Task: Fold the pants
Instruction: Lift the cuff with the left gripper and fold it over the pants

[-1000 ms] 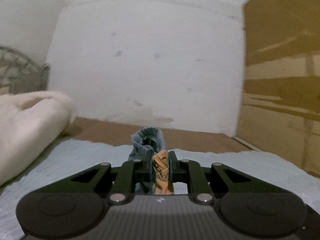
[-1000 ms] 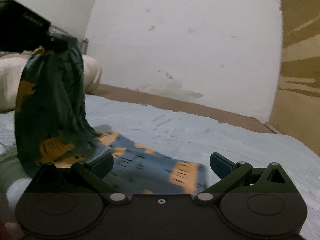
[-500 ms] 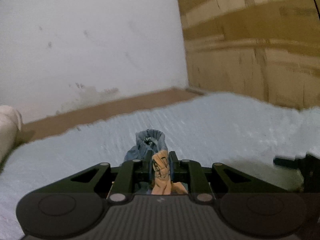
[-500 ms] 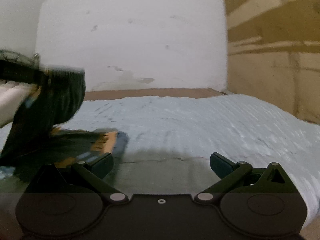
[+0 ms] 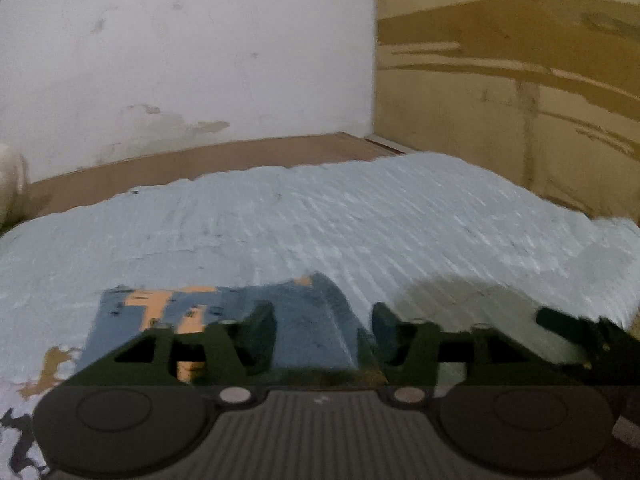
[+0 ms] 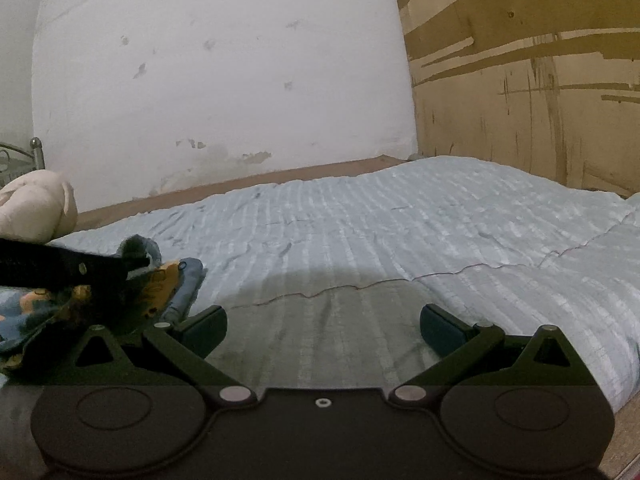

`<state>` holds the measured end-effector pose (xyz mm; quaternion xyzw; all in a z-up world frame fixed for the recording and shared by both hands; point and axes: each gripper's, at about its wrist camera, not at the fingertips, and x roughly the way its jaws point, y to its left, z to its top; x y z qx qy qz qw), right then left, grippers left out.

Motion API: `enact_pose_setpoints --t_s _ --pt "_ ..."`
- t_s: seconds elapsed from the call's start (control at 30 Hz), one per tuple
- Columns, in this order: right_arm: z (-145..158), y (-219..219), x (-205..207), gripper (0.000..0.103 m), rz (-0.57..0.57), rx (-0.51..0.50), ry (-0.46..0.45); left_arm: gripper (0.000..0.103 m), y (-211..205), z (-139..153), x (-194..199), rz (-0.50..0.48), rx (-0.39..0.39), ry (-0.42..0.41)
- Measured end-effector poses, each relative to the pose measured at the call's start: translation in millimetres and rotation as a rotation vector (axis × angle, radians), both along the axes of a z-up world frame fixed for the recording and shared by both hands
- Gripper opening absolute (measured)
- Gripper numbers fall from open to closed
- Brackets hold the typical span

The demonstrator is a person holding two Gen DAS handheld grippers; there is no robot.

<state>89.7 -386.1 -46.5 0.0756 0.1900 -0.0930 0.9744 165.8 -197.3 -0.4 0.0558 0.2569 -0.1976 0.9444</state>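
One pair of pants lies on the bed, blue with orange patches, near its front-left edge. Two tools are in view. The left tool is spread, its fingers either side of a raised fold of the pants; a second ago it was pinching a bunch of that cloth held up in the air. The right tool hangs spread over bare, pale blue bedcover, just right of the pants, as wide as it was before. One cream pillow sits at the bed's far-left corner. A white wall and a cardboard-brown panel stand behind the bed.
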Motion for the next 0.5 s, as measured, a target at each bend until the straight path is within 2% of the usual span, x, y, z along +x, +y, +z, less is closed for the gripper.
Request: enact_pose_setpoints --t_s 0.1,0.27,0.37,0.5 --pt "-1.2 1.4 -1.0 0.102 -0.004 -0.008 -0.010 0.082 16.4 10.9 -0.4 0.066 -0.019 -0.015" --pt "-3.1 3.9 -3.7 0.102 -0.002 -0.011 -0.039 0.097 56.1 31.8 1.4 0.222 -0.043 -0.013" --pt "-2.5 5.3 -5.1 0.102 0.011 -0.004 -0.058 0.102 85.4 45.5 0.6 0.288 -0.047 -0.011" --pt "0.3 11.1 -6.6 0.102 0.037 -0.003 -0.078 0.102 123.9 54.4 1.7 0.370 -0.023 -0.014"
